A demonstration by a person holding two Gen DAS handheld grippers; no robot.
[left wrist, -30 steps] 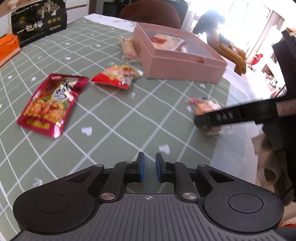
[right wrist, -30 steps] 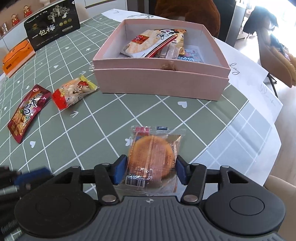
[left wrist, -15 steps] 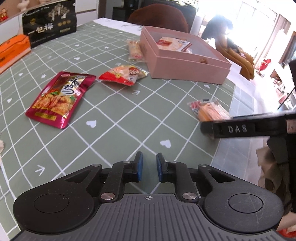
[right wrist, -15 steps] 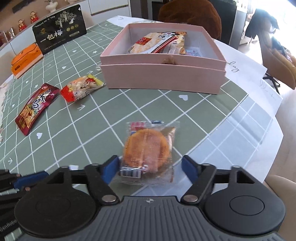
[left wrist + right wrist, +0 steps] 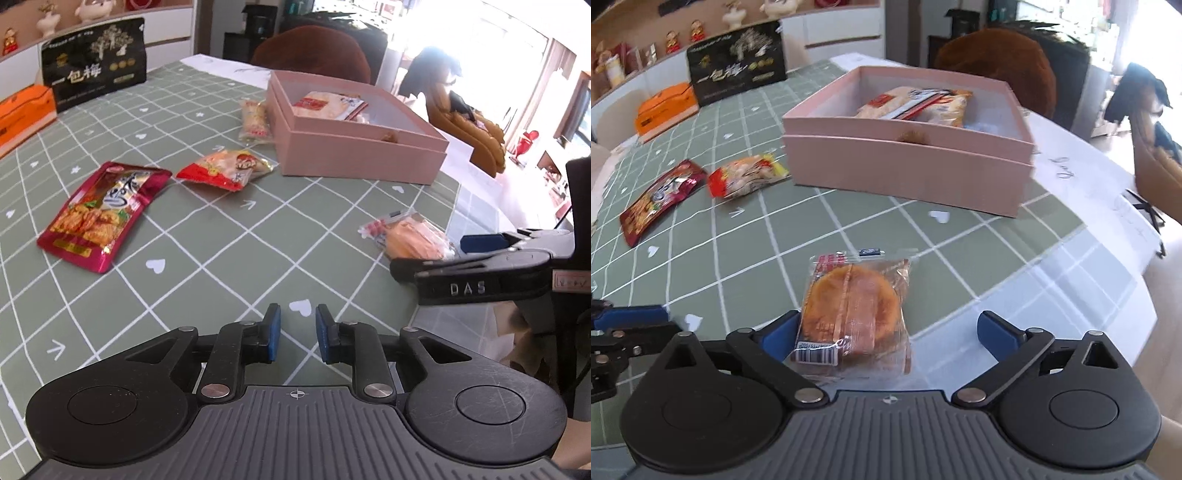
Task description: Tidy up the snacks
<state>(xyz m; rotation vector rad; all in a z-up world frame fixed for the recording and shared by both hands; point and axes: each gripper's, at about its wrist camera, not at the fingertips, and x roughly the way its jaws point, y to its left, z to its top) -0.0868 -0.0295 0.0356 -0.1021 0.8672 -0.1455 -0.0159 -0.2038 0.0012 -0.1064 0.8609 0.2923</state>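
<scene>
Your right gripper point(image 5: 886, 334) has just been opening and is standing wide around the wrapped round cake point(image 5: 855, 312), which is lying on the near checked tablecloth point(image 5: 713, 254); its left pad seems to be brushing the wrapper. Your left gripper point(image 5: 297, 334) has been parting slightly, holding nothing. The pink box point(image 5: 905, 170) is sitting farther back.
</scene>
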